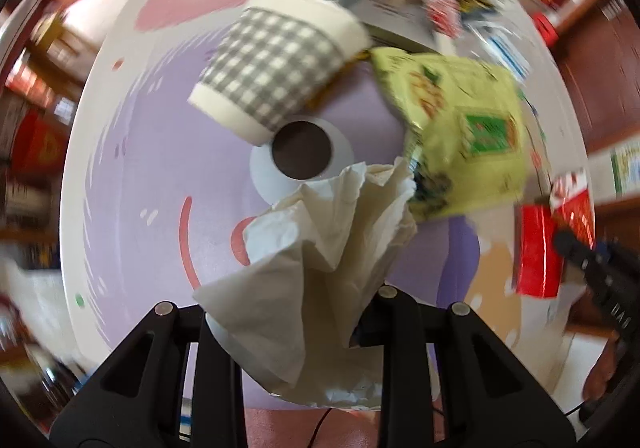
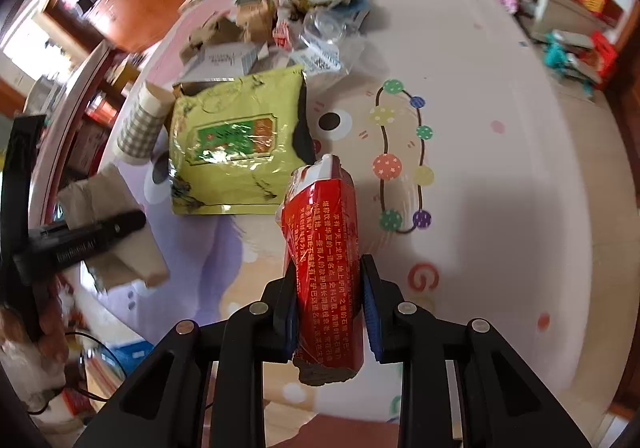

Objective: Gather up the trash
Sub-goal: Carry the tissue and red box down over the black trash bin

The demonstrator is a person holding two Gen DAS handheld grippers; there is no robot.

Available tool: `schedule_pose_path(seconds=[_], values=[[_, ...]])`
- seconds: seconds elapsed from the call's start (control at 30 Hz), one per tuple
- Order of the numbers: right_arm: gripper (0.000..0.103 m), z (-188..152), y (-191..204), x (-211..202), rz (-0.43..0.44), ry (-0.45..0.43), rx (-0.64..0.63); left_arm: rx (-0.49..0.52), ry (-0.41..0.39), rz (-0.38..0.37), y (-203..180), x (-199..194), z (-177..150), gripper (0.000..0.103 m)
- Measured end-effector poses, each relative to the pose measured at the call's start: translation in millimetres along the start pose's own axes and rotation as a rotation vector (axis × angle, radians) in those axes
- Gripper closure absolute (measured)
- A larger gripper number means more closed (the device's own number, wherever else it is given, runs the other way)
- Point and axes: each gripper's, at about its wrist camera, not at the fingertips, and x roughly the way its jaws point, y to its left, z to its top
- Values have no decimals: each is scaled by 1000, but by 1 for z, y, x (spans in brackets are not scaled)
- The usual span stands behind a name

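Left claw [image 1: 296, 312] clamped on crumpled tissue [image 1: 320, 248]; right claw [image 2: 328, 312] clamped on red wrapper [image 2: 324, 248], both held above the tabletop [image 2: 500, 207]. Judged step: carrying pickups; next needs a bin, none visible.

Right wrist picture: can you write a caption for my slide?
The right gripper holds a red wrapper over the cartoon table, beside a yellow-green bag.
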Motion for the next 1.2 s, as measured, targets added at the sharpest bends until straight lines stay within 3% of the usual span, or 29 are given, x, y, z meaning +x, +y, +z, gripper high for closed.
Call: schedule_pose_path(seconds=[0.3, 0.53, 0.67, 0.9, 1.2], values=[[77, -90, 59, -48, -116, -141, 302, 415, -63, -113, -31, -24, -23, 79], [77, -174, 98, -72, -179, -159, 456, 623, -35, -164, -31, -44, -68, 79], [77, -212, 105, -95, -170, -192, 525, 732, -51, -177, -42, -61, -106, 79], [77, -265, 99, -103, -147, -206, 607, 815, -70, -165, -59, -66, -142, 79], [77, -316, 87, -90, -96, -171, 633, 804, -42, -110, -79, -54, -186, 79]])
